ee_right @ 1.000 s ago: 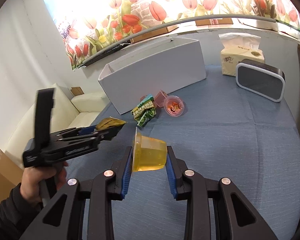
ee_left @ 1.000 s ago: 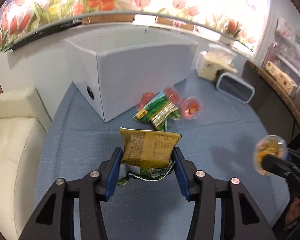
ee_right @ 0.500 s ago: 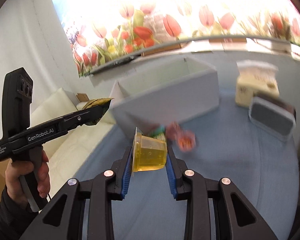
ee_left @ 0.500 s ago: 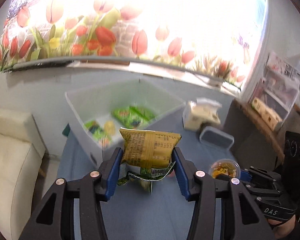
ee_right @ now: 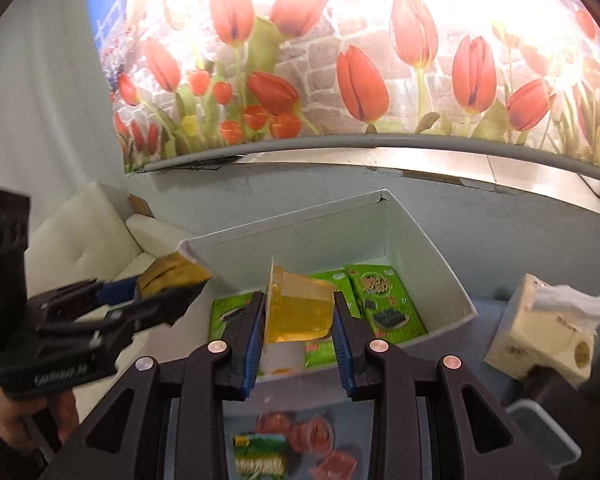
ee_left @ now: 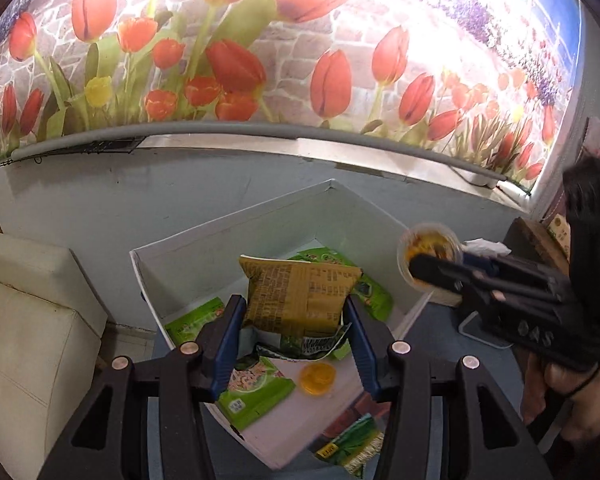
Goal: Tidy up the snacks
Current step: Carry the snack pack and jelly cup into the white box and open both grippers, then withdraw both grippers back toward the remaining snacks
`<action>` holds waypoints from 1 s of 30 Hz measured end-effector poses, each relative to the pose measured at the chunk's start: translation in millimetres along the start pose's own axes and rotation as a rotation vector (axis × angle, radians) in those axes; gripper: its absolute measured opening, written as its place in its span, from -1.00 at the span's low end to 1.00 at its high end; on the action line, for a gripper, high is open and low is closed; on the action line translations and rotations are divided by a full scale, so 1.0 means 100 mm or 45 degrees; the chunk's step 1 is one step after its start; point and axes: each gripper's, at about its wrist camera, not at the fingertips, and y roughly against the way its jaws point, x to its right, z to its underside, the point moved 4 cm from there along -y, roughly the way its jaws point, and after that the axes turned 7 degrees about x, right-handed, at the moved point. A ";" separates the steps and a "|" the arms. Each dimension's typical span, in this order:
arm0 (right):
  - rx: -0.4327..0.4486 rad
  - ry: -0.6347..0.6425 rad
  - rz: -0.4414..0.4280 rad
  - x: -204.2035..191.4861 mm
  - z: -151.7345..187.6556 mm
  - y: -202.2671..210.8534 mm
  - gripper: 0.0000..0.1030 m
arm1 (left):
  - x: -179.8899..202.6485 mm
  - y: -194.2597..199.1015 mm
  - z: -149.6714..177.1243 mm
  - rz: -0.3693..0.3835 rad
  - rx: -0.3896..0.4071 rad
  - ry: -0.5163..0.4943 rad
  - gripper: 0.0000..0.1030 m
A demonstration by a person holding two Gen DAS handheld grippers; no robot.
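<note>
My left gripper point(ee_left: 294, 320) is shut on a yellow snack bag point(ee_left: 300, 294) and holds it above the open white box point(ee_left: 228, 216). My right gripper point(ee_right: 298, 326) is shut on a yellow jelly cup point(ee_right: 300, 308), also above the white box point(ee_right: 432, 256). Green snack packets point(ee_left: 256, 390) and a yellow jelly cup point(ee_left: 318, 378) lie inside the box. In the left wrist view the right gripper point(ee_left: 428, 268) holds its cup over the box's right rim. In the right wrist view the left gripper point(ee_right: 180, 288) shows at the box's left end.
On the blue cloth in front of the box lie a green packet point(ee_right: 260, 456) and several red jelly cups point(ee_right: 312, 436). A tissue box point(ee_right: 548, 336) and a grey-rimmed container point(ee_right: 544, 440) stand to the right. A cream sofa point(ee_left: 32, 320) is on the left.
Both grippers have risen and moved forward from low over the table to above the box, each still holding its snack. The box's inside now shows.
</note>
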 end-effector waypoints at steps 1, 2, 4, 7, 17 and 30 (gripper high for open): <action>-0.013 0.008 0.003 0.02 -0.02 -0.06 -0.33 | -0.03 -0.05 0.00 -0.015 -0.005 -0.002 0.16; -0.023 0.014 0.000 0.04 -0.05 -0.12 -0.32 | -0.05 -0.08 0.01 -0.046 -0.010 -0.005 0.30; -0.045 0.026 0.031 0.08 -0.08 -0.23 0.09 | -0.13 -0.14 0.03 -0.090 -0.019 0.009 0.97; -0.026 0.021 0.077 0.14 -0.13 -0.27 1.00 | -0.23 -0.17 0.05 -0.088 -0.029 0.034 1.00; -0.012 -0.045 0.089 0.21 -0.09 -0.08 1.00 | -0.22 0.00 0.13 -0.094 -0.021 0.009 1.00; 0.003 -0.074 0.029 0.08 0.54 0.70 1.00 | 0.23 0.74 0.55 -0.015 0.036 -0.087 1.00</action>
